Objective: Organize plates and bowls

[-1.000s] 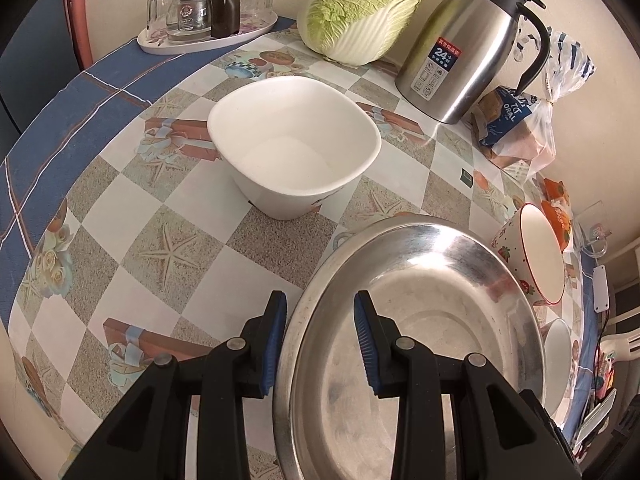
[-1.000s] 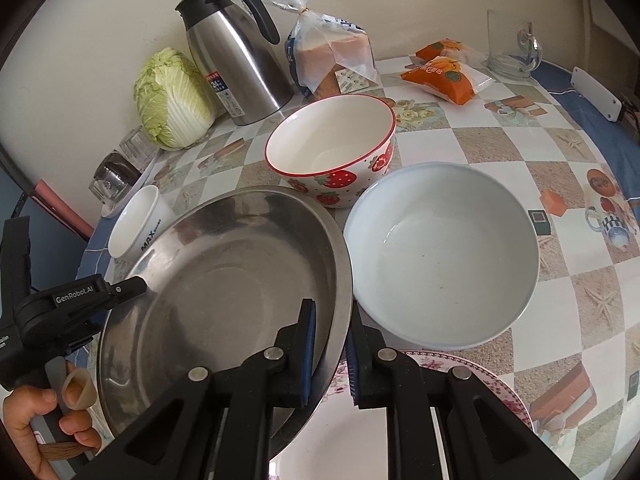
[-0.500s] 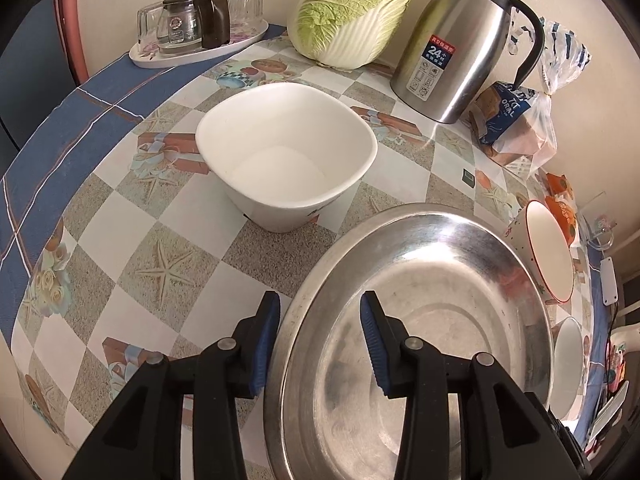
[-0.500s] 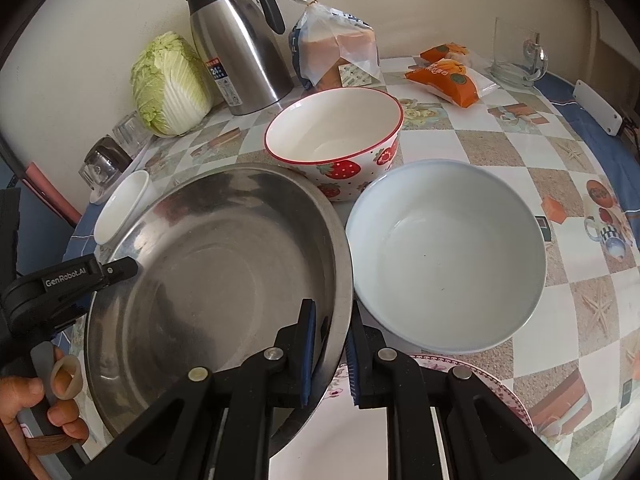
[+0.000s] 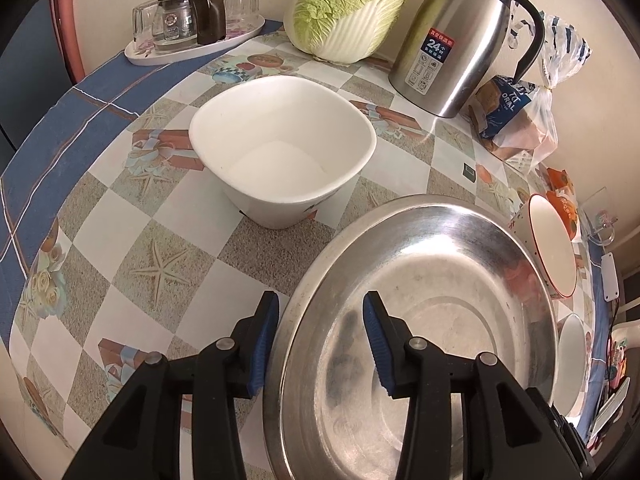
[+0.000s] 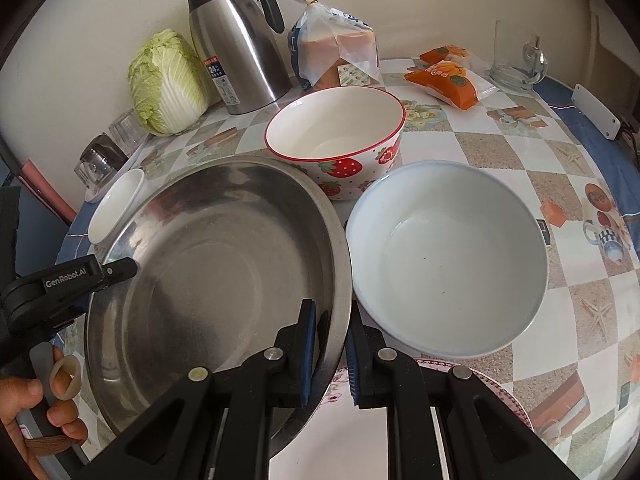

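- Your right gripper (image 6: 330, 350) is nearly closed, the blue pads straddling the rim of the steel basin (image 6: 208, 272): one pad inside the wall, one outside. A thin gap shows at each pad, so you can't tell whether it truly pinches.
- Your left gripper (image 5: 320, 338) is spread wide across the opposite rim of the basin (image 5: 432, 320). Outer finger sits just beside the rim, inner finger hangs over the bowl's interior. No contact visible.
- The basin looks tilted, its near edge lying over a floral-rimmed plate (image 6: 500, 396) in the right wrist view.
- Right view only: pale blue-white bowl (image 6: 448, 260) just beside the basin, its base on the floral plate's far edge; your left hand (image 6: 36, 412) on the grip of the other tool; orange snack packets (image 6: 452, 80); a glass mug (image 6: 516, 64).
- Left view only: the white squarish bowl (image 5: 282, 156) seen whole, standing apart from the basin, and a tray (image 5: 192, 46) carrying a glass pot and tumblers.
- Both views: strawberry bowl (image 6: 336, 140), near the basin's far rim; steel thermos jug (image 5: 460, 36); napa cabbage (image 5: 352, 8); bagged bread (image 6: 336, 52).
- Surface: table (image 5: 160, 248) under a checked oilcloth with starfish and gift-box prints, blue border. Cream wall behind.
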Available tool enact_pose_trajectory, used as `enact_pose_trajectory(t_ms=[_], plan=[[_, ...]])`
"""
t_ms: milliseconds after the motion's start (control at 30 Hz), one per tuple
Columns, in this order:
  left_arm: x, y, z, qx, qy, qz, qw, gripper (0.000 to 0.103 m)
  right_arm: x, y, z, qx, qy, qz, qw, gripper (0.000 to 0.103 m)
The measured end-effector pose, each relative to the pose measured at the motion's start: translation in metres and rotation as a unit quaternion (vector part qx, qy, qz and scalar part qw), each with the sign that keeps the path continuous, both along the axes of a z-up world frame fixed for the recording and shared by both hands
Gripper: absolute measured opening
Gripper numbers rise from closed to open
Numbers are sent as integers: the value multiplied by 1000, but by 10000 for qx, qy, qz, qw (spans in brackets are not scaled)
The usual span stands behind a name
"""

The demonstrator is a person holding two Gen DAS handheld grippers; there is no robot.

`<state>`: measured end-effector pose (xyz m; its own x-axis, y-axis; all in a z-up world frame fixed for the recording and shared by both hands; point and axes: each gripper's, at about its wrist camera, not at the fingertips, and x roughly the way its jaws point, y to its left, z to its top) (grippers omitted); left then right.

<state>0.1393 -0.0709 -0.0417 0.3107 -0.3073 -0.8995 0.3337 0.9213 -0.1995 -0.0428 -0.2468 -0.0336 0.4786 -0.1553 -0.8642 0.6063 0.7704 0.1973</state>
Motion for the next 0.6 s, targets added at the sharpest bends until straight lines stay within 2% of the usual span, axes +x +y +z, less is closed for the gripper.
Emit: enact_pose_trajectory(t_ms=[67,167,267,467,600], plan=[[0,0,-1,53,73,-7,10000,45,1,1,1,-59,56,17,10000,17],[-2,0,1,155,130,-50,9998,45,2,3,4,-42,42,96,9999,27],[-4,-1,6,220,119,-78,9997,47,4,7,7,-146,136,154,9997,31],[-8,4,21,224,61,-96,9997,53,3,9,18,-177,259,192,9993,34],[-13,4,31,248,-19,-149,9996,60,1,10,28,-332,258,172,9990,35]])
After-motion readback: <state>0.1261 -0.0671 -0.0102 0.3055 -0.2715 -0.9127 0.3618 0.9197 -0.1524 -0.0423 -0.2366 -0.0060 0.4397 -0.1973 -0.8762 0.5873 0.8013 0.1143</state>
